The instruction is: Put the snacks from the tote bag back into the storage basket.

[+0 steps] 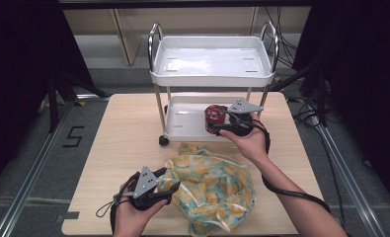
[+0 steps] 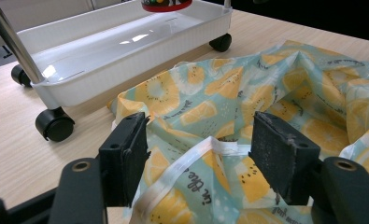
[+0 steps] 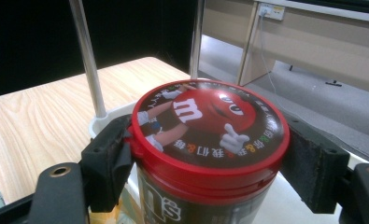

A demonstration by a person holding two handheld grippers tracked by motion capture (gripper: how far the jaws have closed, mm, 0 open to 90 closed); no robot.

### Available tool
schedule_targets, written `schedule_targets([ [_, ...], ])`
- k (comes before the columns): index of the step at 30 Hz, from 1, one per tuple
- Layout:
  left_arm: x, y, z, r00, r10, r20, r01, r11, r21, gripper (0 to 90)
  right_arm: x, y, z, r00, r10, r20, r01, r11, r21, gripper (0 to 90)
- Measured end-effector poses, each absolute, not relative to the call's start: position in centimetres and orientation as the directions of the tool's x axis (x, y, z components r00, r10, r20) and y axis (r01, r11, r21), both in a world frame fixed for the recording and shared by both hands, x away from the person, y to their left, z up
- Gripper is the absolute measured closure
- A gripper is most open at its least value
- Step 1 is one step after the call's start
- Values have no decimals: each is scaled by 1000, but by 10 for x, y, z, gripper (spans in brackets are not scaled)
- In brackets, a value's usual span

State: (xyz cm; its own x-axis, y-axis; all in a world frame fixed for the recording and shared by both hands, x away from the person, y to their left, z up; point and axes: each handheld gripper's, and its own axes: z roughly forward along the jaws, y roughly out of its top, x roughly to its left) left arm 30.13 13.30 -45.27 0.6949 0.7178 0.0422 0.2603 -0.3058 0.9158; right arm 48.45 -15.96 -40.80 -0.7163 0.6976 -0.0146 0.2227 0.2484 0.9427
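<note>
Red-lidded jar (image 3: 210, 140) clamped in right claw (image 1: 221, 124) over cart's (image 1: 182, 129) lower tray. Left claw (image 1: 169, 183) spread wide at fruit-print bag's (image 2: 275, 93) edge on counter (image 1: 128, 133), gripping nothing.

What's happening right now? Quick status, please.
Right gripper shut on candy tub at cart's lower tray. Left gripper open over fruit-print bag. Nothing blocking.

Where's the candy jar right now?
The candy jar sits upright between the right gripper's jaws, over the cart's lower tray, beyond the fruit-print bag.

Black grippers (image 1: 169, 183), grey triangular plates
</note>
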Motion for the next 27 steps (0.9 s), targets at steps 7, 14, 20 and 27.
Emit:
schedule_targets([
  [7, 301, 132, -453, 692, 720, 55, 254, -314, 915, 361, 487, -161, -408, -727, 686, -34, 210, 269, 940, 259],
  [14, 302, 133, -453, 692, 720, 57, 252, -314, 915, 361, 487, -162, -410, -715, 699, -6, 239, 252, 938, 259],
  [20, 302, 132, -453, 697, 715, 59, 252, -320, 913, 361, 490, -166, -411, -720, 694, -26, 230, 274, 934, 259],
  [27, 302, 131, -453, 693, 719, 49, 259, -312, 914, 361, 489, -168, -412, -705, 709, -13, 251, 267, 930, 259],
])
